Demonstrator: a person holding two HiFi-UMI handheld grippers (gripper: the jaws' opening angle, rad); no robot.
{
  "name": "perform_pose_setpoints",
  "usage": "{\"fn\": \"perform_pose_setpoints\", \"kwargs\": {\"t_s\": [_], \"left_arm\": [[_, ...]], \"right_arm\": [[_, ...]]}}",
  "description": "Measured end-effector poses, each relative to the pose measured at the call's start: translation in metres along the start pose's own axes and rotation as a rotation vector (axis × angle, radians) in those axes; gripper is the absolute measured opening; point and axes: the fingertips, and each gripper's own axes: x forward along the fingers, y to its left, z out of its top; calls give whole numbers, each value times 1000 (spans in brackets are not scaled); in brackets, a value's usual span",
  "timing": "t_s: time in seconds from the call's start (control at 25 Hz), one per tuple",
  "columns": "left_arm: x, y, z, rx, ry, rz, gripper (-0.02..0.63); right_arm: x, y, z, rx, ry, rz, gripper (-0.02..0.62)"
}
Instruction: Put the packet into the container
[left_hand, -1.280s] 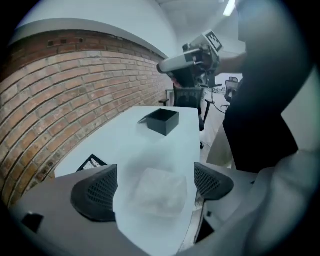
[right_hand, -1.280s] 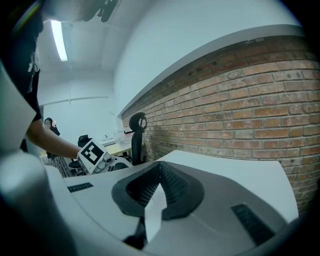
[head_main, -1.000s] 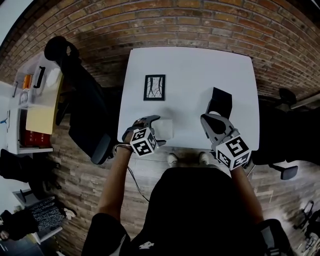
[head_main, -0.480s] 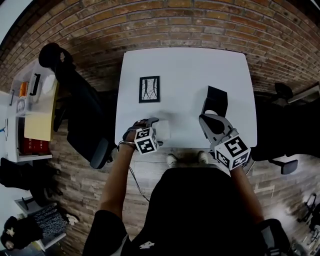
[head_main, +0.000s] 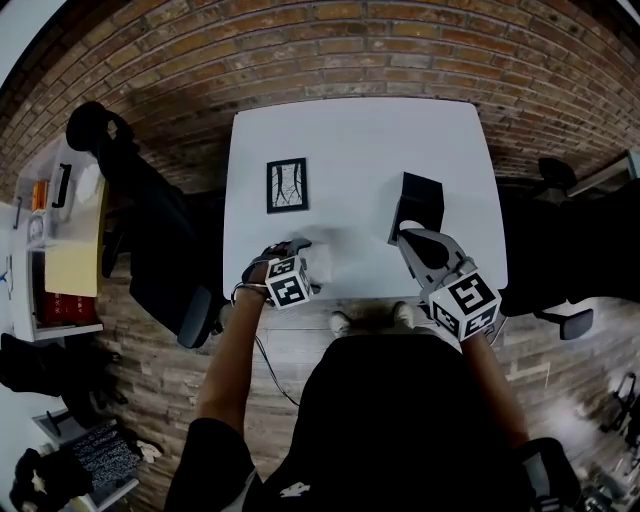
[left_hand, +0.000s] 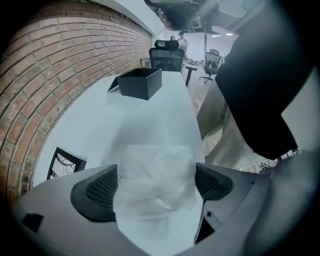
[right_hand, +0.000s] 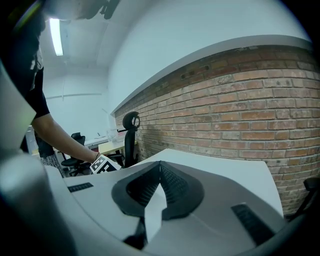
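My left gripper (left_hand: 156, 185) and right gripper (right_hand: 160, 172) are grey, pads (left_hand: 102, 189) black and ribbed, marker cubes (head_main: 288, 283) black-and-white; shirt (head_main: 390, 420) black, probably short-sleeved.

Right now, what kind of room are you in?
Probably an office: there are black swivel chairs, a white table standing against a brick wall, and a wood-look floor.

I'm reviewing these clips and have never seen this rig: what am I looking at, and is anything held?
There is no robot: a person holds a two-jaw gripper in each hand. The head view looks down from the person's head; the other two views ride on the grippers. On the white table lie a black container, a card and a clear packet. The left gripper is open, with a jaw on either side of the packet, not yet gripping. The right gripper is shut and empty.
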Motion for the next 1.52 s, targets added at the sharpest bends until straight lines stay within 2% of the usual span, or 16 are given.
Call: {"fn": "perform_pose_setpoints", "kwargs": {"t_s": [0.32,0.56,0.72,1.04,1.32,1.52], "left_arm": [[1,2,2,23,22,-2,474],[2,3,1,0,41,-2,471],[-2,7,2,-22,53,4,386],[-6,8,4,-35,54,17,378],[-18,20,7,-29,51,53,328],[-13,21,5,-34,57,74,328]], "right_arm": [[-4,-8,0,1,5,-8,5],[-2,-7,0,11,3,9,5],[-2,-7,-2,16,3,15,5],[-2,-9,-2,18,-4,22,5],[-6,-11,-2,24,-9,16,5],[-7,-13,-3,23,-12,13,5]]}}
